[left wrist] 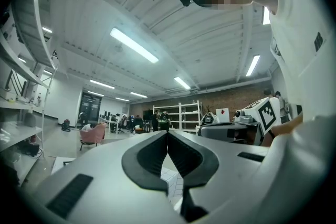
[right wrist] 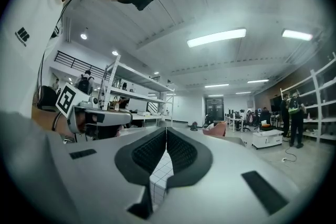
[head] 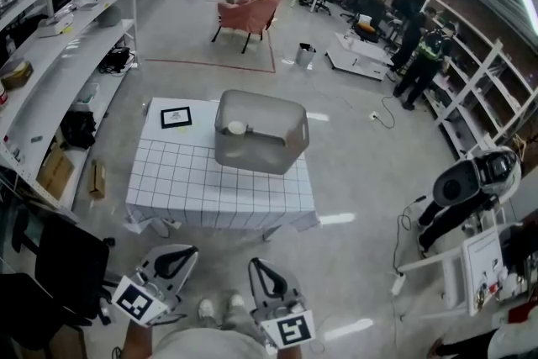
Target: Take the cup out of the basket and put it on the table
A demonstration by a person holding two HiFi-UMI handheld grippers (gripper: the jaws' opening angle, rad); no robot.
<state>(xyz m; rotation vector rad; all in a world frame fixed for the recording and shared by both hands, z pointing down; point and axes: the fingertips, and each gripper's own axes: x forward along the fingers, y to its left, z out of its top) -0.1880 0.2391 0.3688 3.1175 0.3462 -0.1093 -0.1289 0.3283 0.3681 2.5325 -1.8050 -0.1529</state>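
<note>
Here, both tools are pressed together and empty. My left tool point(head: 181, 255) and right tool point(head: 255, 265) point level, well short of the grid-patterned white surface point(head: 193, 181) that carries the translucent grey plastic basket point(head: 269, 143). The small white cup point(head: 236, 128) sits inside the basket, at its left end. It lies ahead of both tools, about equally far from each, so I judge either hand could reach over the basket's near rim.
</note>
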